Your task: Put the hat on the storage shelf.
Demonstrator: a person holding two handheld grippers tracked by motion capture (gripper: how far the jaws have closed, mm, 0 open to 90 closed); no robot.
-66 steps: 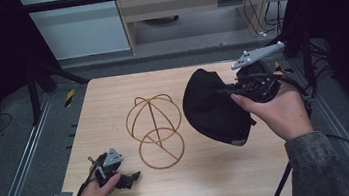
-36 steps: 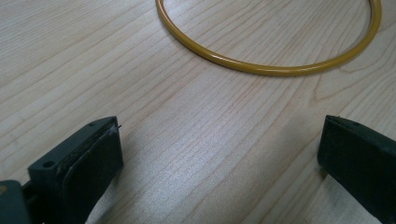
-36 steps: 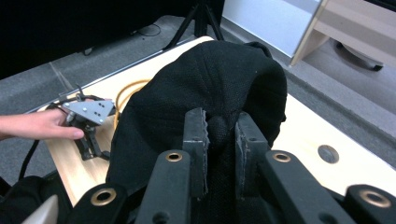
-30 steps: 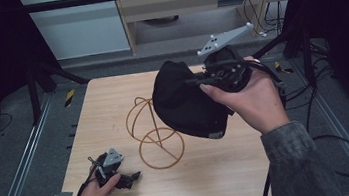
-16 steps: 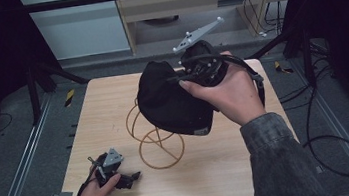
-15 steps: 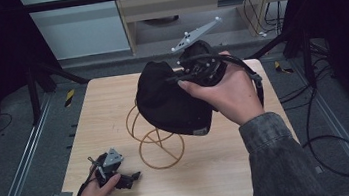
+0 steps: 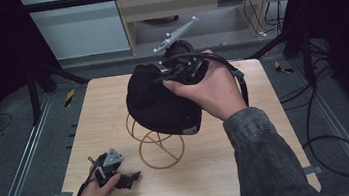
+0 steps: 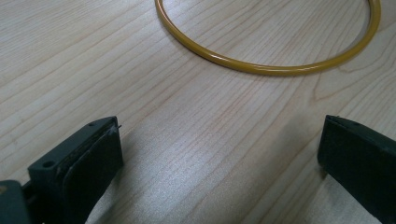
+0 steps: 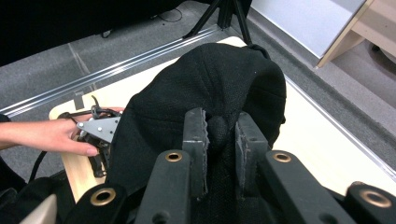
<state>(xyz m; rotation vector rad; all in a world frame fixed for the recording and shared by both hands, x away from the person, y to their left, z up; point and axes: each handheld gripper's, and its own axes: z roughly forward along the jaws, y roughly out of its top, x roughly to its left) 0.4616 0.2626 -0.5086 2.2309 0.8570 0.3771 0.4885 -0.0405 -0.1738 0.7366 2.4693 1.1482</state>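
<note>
One black cap (image 7: 160, 102) hangs in the air above the middle of the counter (image 7: 266, 162), held up by the right gripper (image 7: 179, 69). In the right gripper view the two serrated fingers (image 9: 195, 140) are closed nearly together on a pinched fold of the cap's fabric (image 9: 205, 93), with the crown of the cap spreading out beyond them. From the high view the cap sits directly over the upper part of a yellow wire stand (image 7: 161, 147) and covers its top; whether the fabric touches the wire cannot be told. The stand's round base ring rests flat on the counter, and its lower loops show beneath the cap's lower edge. The right hand (image 7: 214, 90) wraps the gripper body, a grey sleeve trailing back toward the near edge, and a black cable loops off to the right.

At the near left corner of the counter the left gripper (image 7: 122, 177) lies low on the wood, with the left hand (image 7: 93, 193) on it. In the left gripper view its fingers (image 8: 88, 158) stand wide apart with nothing between them but bare wood grain, and an arc of the yellow base ring (image 8: 261, 67) curves across the surface ahead, apart from both.
</note>
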